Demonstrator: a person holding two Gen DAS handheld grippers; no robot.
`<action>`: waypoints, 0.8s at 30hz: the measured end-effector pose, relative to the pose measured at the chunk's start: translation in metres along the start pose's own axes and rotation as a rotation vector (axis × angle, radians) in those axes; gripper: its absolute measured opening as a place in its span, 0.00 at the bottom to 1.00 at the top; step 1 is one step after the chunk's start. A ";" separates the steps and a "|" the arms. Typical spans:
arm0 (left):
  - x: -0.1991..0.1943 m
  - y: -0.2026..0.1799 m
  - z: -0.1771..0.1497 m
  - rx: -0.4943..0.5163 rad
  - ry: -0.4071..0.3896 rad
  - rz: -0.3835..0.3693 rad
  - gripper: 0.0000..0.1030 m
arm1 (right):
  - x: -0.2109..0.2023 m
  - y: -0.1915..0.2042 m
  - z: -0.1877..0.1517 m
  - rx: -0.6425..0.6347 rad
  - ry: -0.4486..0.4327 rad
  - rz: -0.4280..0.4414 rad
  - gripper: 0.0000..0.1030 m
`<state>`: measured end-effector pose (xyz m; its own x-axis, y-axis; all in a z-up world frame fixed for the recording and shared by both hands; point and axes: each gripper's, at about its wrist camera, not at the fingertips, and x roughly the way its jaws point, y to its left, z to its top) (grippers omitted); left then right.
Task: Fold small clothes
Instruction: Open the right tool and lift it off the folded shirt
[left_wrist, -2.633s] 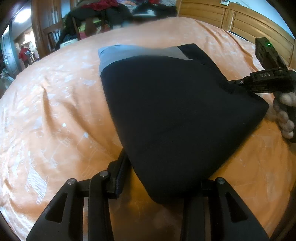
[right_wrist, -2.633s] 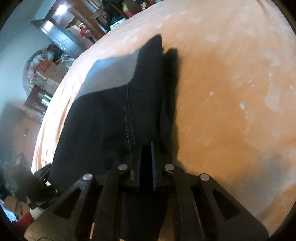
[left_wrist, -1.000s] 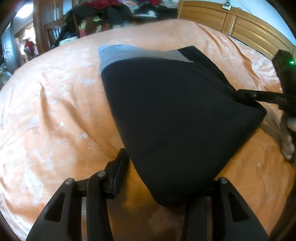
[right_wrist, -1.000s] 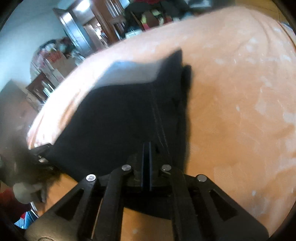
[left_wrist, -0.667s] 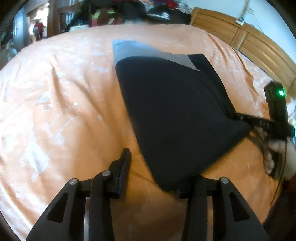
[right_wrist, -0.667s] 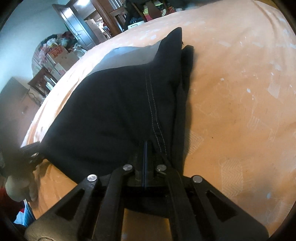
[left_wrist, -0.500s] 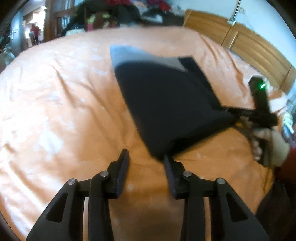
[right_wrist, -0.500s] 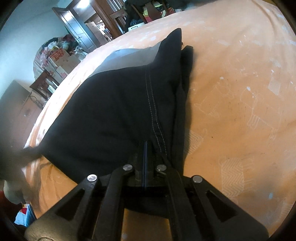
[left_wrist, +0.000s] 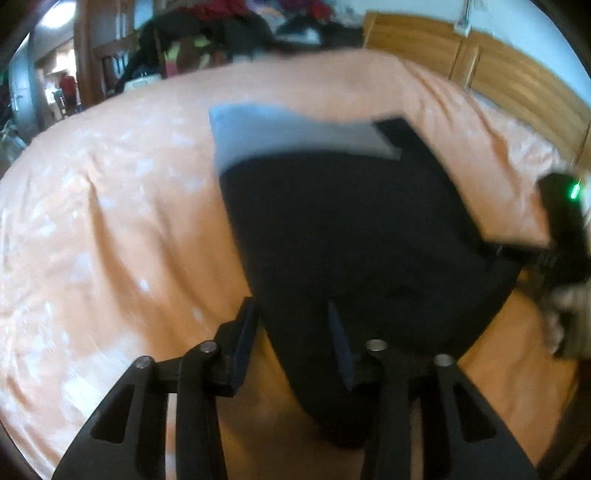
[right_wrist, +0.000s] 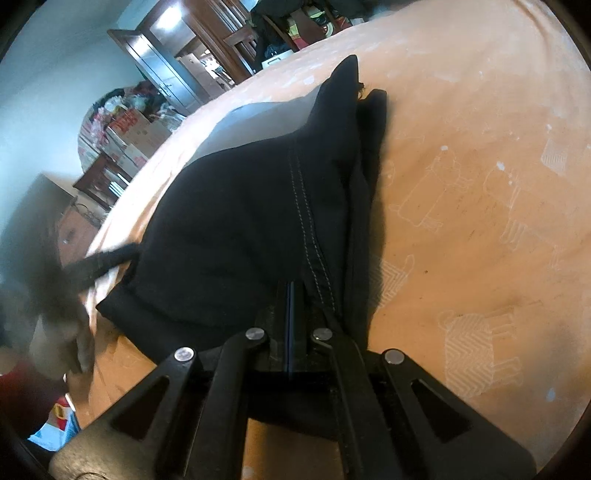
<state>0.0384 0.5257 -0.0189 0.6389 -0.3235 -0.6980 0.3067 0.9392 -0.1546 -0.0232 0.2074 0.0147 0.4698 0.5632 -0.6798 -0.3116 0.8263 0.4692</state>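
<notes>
A black garment (left_wrist: 351, 229) with a grey band (left_wrist: 288, 133) at its far end lies folded on the orange bedsheet (left_wrist: 110, 240). My left gripper (left_wrist: 291, 339) is open at the garment's near corner, and black cloth fills the gap between its fingers. In the right wrist view the same garment (right_wrist: 251, 221) shows a stitched seam running toward my right gripper (right_wrist: 290, 295), which is shut on the near edge. The right gripper (left_wrist: 561, 229) with its green light appears at the garment's right corner in the left view. The left gripper (right_wrist: 99, 262) is a blur in the right view.
A wooden headboard (left_wrist: 498, 66) borders the bed on the right. A heap of dark and red clothes (left_wrist: 221, 33) lies beyond the far edge. Boxes and shelves (right_wrist: 125, 136) and a doorway (right_wrist: 173, 55) stand past the bed. A hand (right_wrist: 59, 332) holds the left tool.
My left gripper's jaws have narrowed from wide apart and now sit around the garment's near corner after pulling back briefly. The right gripper has stayed shut on its edge.
</notes>
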 end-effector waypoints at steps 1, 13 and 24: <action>-0.003 0.003 0.016 0.001 -0.046 0.000 0.30 | 0.000 -0.001 0.000 0.001 0.000 0.004 0.00; 0.076 0.032 0.074 0.062 0.035 0.019 0.18 | -0.002 -0.002 -0.004 -0.010 -0.012 0.017 0.00; 0.125 0.041 0.099 0.106 0.071 0.187 0.05 | -0.001 -0.008 -0.003 0.006 -0.002 0.040 0.00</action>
<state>0.2007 0.5122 -0.0439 0.6412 -0.1326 -0.7559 0.2629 0.9633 0.0540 -0.0234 0.2000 0.0096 0.4584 0.5960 -0.6593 -0.3252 0.8029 0.4996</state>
